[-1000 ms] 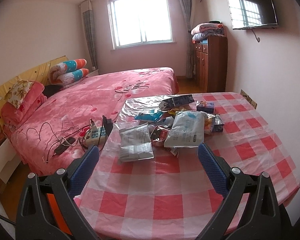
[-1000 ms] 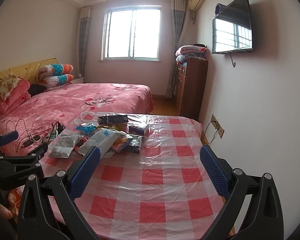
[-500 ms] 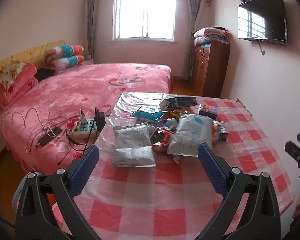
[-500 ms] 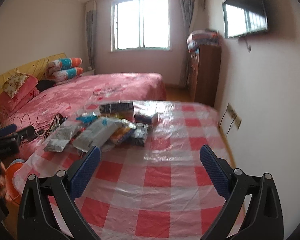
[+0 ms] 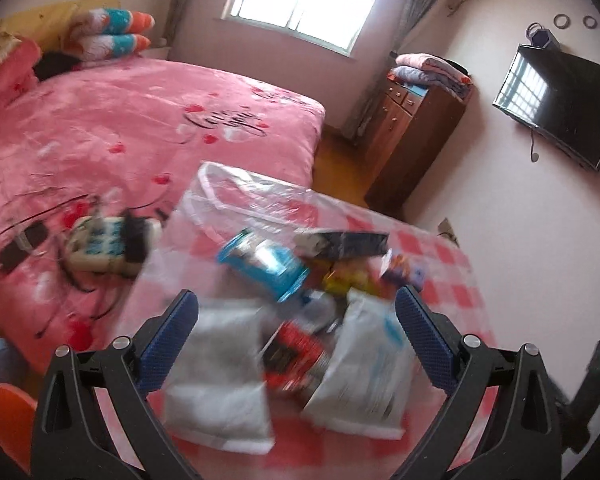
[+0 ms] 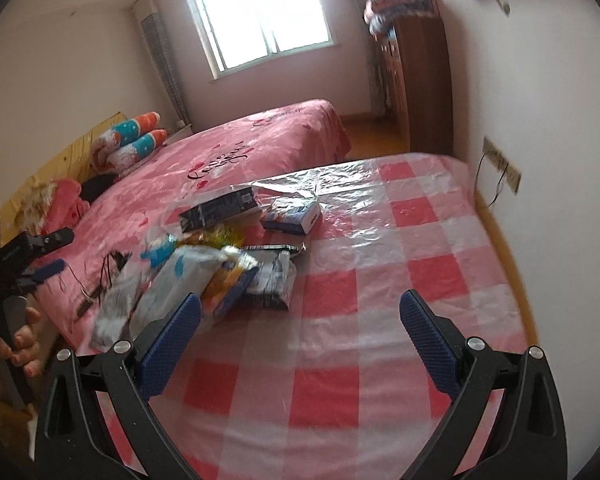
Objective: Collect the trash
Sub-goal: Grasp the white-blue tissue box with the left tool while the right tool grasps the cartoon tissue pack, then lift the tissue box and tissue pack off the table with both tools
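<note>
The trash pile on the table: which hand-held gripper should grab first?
Probably the left hand-held gripper: open, with the grey packet and white packet lying between its fingers. The right hand-held gripper faces mostly bare tablecloth.

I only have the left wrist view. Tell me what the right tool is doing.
Observer: The right tool is open and empty, over bare checked tablecloth on the near side of the trash pile.
Operator: Report anything at the pile's right edge that I miss.
Observer: A black-and-silver pouch lies flat there, beside a yellow snack bag.
Operator: Check who holds my left tool.
Observer: A hand grips its handle, on the bed side of the table.
</note>
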`<state>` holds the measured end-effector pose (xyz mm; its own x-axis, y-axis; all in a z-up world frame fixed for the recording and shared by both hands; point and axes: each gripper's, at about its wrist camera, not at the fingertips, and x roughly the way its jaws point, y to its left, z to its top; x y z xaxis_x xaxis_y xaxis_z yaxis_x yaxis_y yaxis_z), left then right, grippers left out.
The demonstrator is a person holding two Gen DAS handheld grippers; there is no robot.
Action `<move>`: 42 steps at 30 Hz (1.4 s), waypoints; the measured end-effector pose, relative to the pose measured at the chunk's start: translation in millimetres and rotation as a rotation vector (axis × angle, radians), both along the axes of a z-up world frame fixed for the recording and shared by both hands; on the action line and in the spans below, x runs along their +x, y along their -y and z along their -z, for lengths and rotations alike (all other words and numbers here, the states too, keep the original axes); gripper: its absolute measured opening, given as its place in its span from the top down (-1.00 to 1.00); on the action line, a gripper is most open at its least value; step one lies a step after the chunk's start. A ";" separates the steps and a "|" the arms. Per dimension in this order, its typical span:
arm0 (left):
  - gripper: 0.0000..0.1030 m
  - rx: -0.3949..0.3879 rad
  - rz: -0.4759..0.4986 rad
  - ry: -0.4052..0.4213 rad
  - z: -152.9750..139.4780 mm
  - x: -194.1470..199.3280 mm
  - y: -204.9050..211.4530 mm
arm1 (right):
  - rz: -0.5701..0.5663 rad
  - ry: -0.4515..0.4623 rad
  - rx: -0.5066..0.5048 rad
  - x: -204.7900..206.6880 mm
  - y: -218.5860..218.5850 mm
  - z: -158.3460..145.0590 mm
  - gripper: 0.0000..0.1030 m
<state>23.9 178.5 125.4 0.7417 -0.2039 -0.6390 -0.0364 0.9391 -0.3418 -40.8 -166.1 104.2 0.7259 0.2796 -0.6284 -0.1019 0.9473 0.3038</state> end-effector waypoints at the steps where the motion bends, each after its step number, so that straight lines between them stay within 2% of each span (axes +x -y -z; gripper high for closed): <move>1: -0.92 -0.004 0.015 -0.012 1.7 14.7 6.4 | 0.001 -0.008 0.011 9.5 2.7 1.6 -0.91; 5: -0.92 -0.040 0.084 -0.057 13.2 64.8 29.3 | -0.004 -0.062 0.102 50.7 14.9 12.6 -0.90; 8: -0.92 -0.027 0.141 -0.062 19.0 95.0 41.9 | -0.027 -0.084 0.150 80.2 19.6 20.4 -0.88; 10: -0.92 0.006 0.206 -0.081 23.4 117.9 52.7 | -0.055 -0.088 0.149 99.2 17.9 24.7 -0.77; 11: -0.92 0.018 0.220 -0.085 24.4 124.4 55.5 | -0.065 -0.096 0.153 106.7 16.4 26.7 -0.59; 12: -0.92 0.033 0.240 -0.089 25.7 133.9 60.0 | -0.085 -0.112 0.166 119.1 14.7 30.1 -0.49; 13: -0.92 0.039 0.255 -0.094 26.0 140.3 62.4 | -0.096 -0.118 0.170 126.3 12.9 31.1 -0.49; 17: -0.92 0.046 0.315 -0.149 36.8 171.9 76.3 | -0.145 -0.108 0.144 156.3 0.0 32.6 -0.49; 19: -0.92 0.056 0.301 -0.185 45.7 185.5 78.7 | -0.168 -0.105 0.096 172.5 -10.6 33.1 -0.48; 21: -0.92 0.041 0.280 -0.231 58.1 199.7 77.8 | -0.190 -0.113 0.058 189.6 -19.9 36.3 -0.38; 23: -0.92 0.017 0.260 -0.270 70.2 211.7 76.2 | -0.199 -0.126 0.037 202.3 -25.4 42.9 -0.37; 27: -0.92 0.023 0.261 -0.320 88.6 223.0 78.5 | -0.246 -0.168 0.013 231.0 -35.7 60.6 -0.37; 29: -0.92 -0.008 0.273 -0.321 92.4 223.6 78.0 | -0.267 -0.199 0.025 241.0 -38.0 70.6 -0.37; 31: -0.92 -0.007 0.284 -0.318 93.8 222.9 78.8 | -0.303 -0.232 0.050 244.3 -40.5 79.4 -0.28; 33: -0.92 -0.009 0.316 -0.317 96.1 218.2 82.1 | -0.337 -0.227 0.022 238.5 -46.0 81.9 -0.20; 35: -0.90 0.028 0.339 -0.377 109.1 214.1 91.0 | -0.370 -0.226 0.017 231.3 -49.9 81.2 -0.16; 36: -0.89 0.075 0.350 -0.385 115.7 208.5 97.4 | -0.390 -0.227 0.022 226.3 -51.2 81.5 -0.13; 37: -0.89 0.135 0.368 -0.366 116.8 200.0 105.3 | -0.403 -0.226 0.017 221.5 -52.4 82.0 -0.13; 38: -0.89 0.163 0.380 -0.356 116.6 193.7 110.2 | -0.411 -0.223 0.009 216.3 -53.1 81.7 -0.13; 42: -0.86 0.174 0.411 -0.346 115.8 167.2 118.7 | -0.423 -0.220 0.007 193.0 -48.8 81.5 -0.13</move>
<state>191.1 59.8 9.6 0.3649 -0.3016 -0.8809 0.2617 0.9412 -0.2139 152.2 -117.2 22.7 0.3979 0.5264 -0.7514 -0.4105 0.8346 0.3672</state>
